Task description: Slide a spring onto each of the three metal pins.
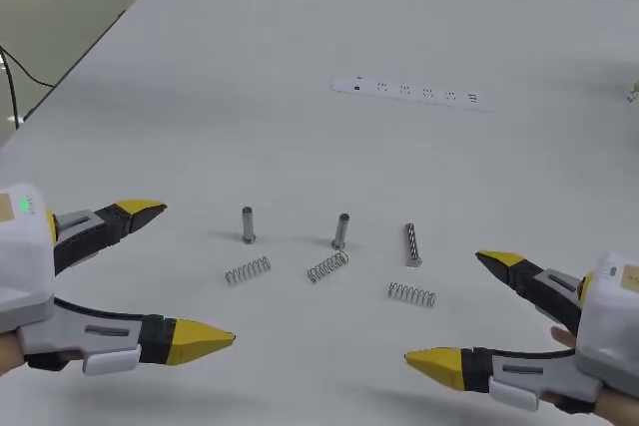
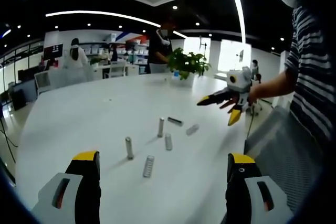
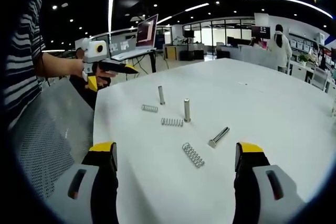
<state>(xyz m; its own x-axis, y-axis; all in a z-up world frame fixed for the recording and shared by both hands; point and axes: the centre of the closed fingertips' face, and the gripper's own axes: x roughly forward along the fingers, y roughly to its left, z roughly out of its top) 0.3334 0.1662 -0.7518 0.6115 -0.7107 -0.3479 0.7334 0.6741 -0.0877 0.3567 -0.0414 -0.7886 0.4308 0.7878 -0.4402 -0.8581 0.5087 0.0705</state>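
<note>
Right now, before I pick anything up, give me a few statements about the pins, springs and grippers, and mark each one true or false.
1. The right pin lies on its side on the table. True.
2. One spring is already on a pin. False: the left spring, middle spring and right spring all lie loose on the table, and the left pin stands upright and bare.
3. The gripper in the left hand is shut on a spring. False: the left gripper is open and holds nothing.
4. A power strip lies on the table beyond the pins. True.
5. The right gripper is open. True.
</note>
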